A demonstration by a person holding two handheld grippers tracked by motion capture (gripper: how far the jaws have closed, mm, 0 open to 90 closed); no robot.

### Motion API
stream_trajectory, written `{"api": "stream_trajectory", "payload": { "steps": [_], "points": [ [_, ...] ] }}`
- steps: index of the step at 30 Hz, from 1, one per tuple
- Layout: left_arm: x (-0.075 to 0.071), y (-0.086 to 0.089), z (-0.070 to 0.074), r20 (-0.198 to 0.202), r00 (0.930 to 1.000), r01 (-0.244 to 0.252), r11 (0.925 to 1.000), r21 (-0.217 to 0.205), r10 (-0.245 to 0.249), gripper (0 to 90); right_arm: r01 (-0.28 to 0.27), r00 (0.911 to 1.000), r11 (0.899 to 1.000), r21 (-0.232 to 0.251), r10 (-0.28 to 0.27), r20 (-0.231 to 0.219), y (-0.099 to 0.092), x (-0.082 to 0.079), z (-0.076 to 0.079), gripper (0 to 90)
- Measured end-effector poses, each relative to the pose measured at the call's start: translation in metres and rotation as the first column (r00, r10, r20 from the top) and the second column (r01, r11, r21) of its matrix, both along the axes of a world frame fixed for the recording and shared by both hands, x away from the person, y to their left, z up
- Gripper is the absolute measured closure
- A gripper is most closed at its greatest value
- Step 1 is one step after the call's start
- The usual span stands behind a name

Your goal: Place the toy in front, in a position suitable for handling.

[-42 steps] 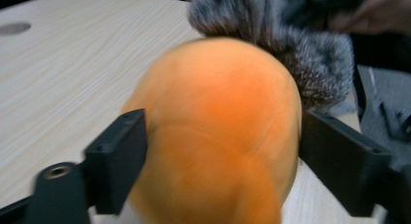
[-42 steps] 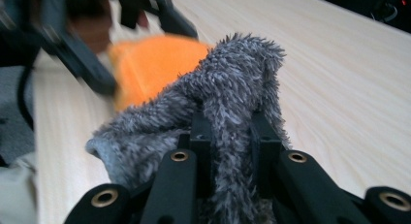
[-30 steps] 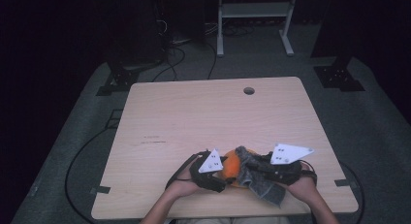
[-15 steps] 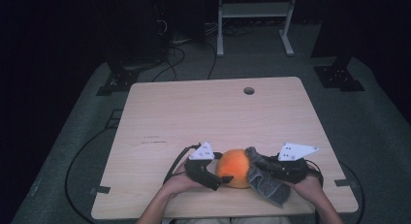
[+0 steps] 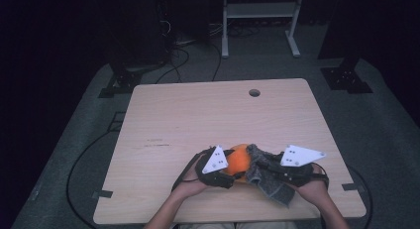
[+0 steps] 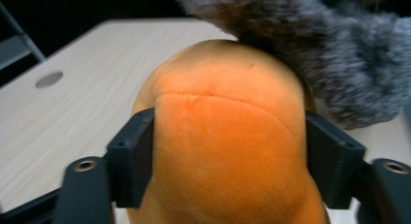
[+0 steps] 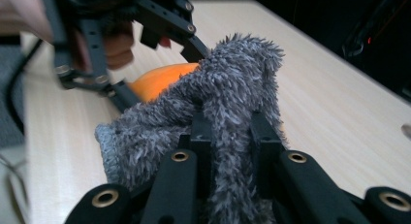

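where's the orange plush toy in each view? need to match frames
High view: orange plush toy at the table's near edge, between the two grippers.
Left gripper view: centre, pressed between the left gripper's jaws.
Right gripper view: upper left of centre, partly behind the grey fuzzy cloth.
Shared landmark: that grey cloth, against the toy in all three views.

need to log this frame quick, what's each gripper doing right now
Left gripper: jaws have just been closing, pads now pressing the sides of the orange plush.
Right gripper: shut on a fold of the grey fuzzy cloth.
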State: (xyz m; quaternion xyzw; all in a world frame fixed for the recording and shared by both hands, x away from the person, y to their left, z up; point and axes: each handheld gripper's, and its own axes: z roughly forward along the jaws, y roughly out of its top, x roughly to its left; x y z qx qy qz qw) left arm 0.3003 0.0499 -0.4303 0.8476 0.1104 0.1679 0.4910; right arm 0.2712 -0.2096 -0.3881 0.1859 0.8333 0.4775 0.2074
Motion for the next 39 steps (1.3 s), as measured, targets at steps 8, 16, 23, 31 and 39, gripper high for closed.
{"api": "stream_trajectory", "payload": {
  "steps": [8, 16, 23, 31, 39],
  "points": [
    [0.016, 0.017, -0.012, -0.249, 0.9661, -0.080, 0.9962, -0.033, 0.069, 13.6, 0.011, 0.9975, 0.999, 0.041, -0.008, -0.070, 0.004, 0.015, -0.032, 75.7],
    [0.014, 0.027, -0.011, -0.282, 0.9593, -0.020, 0.9995, -0.025, 0.012, 9.0, 0.129, 0.9757, 0.992, 0.015, -0.124, -0.180, -0.027, 0.024, -0.054, 75.7],
    [0.018, 0.018, -0.019, -0.324, 0.9429, -0.089, 0.9957, -0.025, 0.077, 7.9, 0.126, 0.9784, 0.992, 0.000, -0.124, -0.166, -0.023, 0.024, -0.050, 75.6],
    [0.012, 0.023, -0.017, -0.295, 0.9554, -0.016, 0.9998, -0.009, 0.013, 8.0, -0.020, 0.9958, 0.998, 0.055, 0.025, -0.088, 0.001, 0.005, -0.024, 75.6],
    [0.008, 0.012, -0.009, -0.203, 0.9777, -0.053, 0.9986, 0.007, 0.054, 20.5, -0.022, 0.9960, 1.000, -0.009, 0.021, -0.087, 0.003, 0.006, -0.032, 75.5]
  ]
}}
